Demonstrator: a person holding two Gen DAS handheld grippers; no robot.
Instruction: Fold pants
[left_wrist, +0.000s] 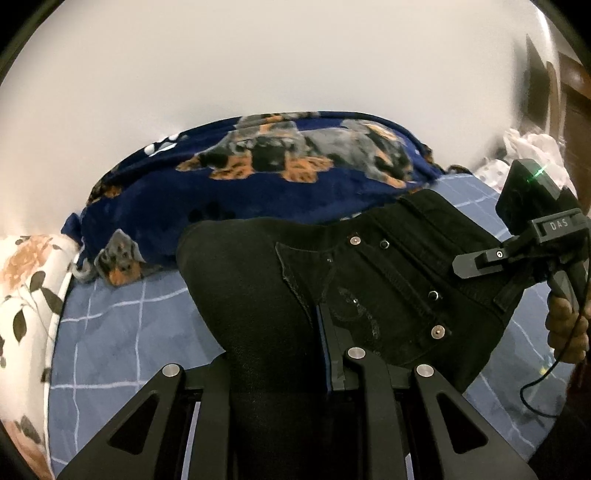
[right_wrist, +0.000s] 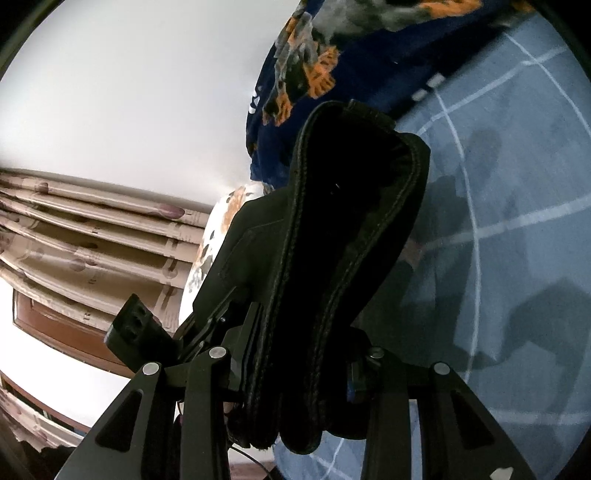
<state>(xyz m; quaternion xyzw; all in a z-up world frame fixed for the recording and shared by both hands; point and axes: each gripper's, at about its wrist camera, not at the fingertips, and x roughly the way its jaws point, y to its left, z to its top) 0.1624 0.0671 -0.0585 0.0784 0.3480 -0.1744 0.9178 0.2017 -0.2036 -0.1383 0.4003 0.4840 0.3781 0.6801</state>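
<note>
Black jeans with metal rivets are held up above a blue checked bed sheet. My left gripper is shut on the jeans near the pocket; the cloth hides its left finger. My right gripper shows at the right of the left wrist view, gripping the waistband edge. In the right wrist view my right gripper is shut on the thick stitched waistband, which rises folded between its fingers. The left gripper shows at the lower left there, partly hidden.
A navy blanket with dog prints is bunched at the back of the bed. A floral pillow lies at the left. A white wall stands behind. Curtains hang at the left in the right wrist view.
</note>
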